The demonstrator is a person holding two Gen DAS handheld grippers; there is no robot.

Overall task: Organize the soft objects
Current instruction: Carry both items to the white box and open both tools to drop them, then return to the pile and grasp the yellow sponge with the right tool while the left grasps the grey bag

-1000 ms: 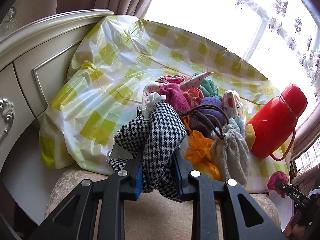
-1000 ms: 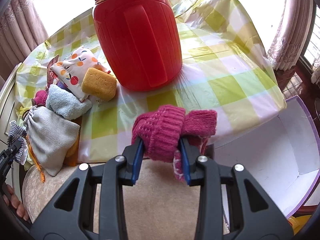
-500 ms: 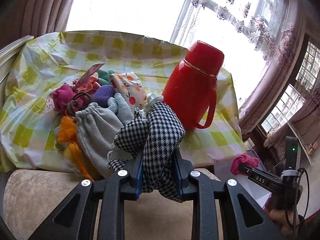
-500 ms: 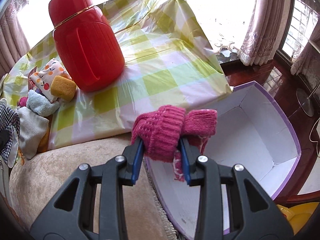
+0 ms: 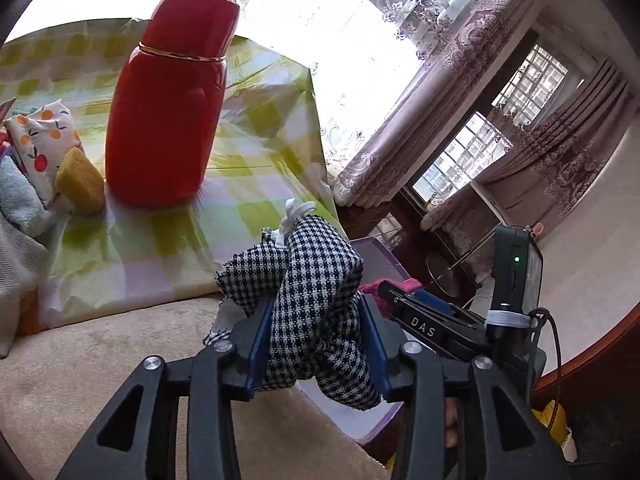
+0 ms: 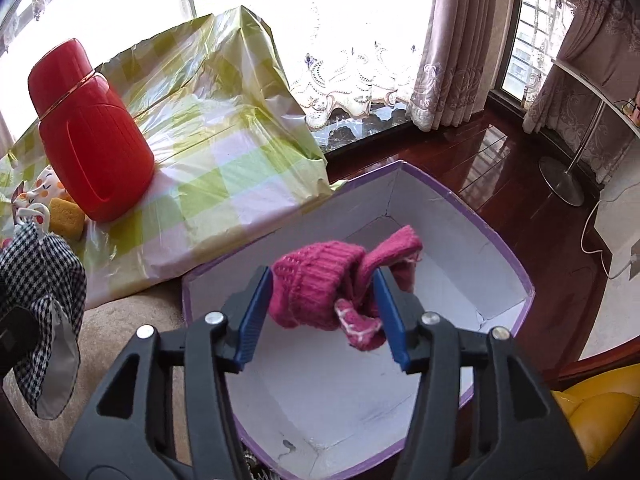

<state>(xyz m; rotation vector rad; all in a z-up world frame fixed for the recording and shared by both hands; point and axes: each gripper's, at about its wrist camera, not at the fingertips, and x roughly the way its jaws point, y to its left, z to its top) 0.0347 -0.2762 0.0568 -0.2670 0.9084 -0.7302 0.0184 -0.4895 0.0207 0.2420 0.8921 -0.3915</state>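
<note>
My left gripper [image 5: 316, 344] is shut on a black-and-white houndstooth cloth [image 5: 308, 288] with a white clip, held above the beige seat near the box. It also shows in the right wrist view [image 6: 40, 292]. My right gripper [image 6: 320, 316] has its jaws spread over the white box with a purple rim [image 6: 500, 240]. A pink knitted glove [image 6: 320, 284] sits between the jaws, slack and hanging over the box floor. The right gripper shows in the left wrist view [image 5: 424, 320] beside the cloth.
A red flask [image 5: 168, 112] stands on the yellow-checked plastic cover [image 5: 248, 160]. A yellow sponge [image 5: 80, 180], a fruit-print pouch [image 5: 44, 140] and a blue towel [image 5: 16, 196] lie at its left. Dark wooden floor [image 6: 520, 168] and a lamp base [image 6: 560, 180] lie beyond the box.
Both grippers swung right from the pile toward the box. The right gripper's jaws have opened over the box and the pink glove has loosened. The left still grips the cloth.
</note>
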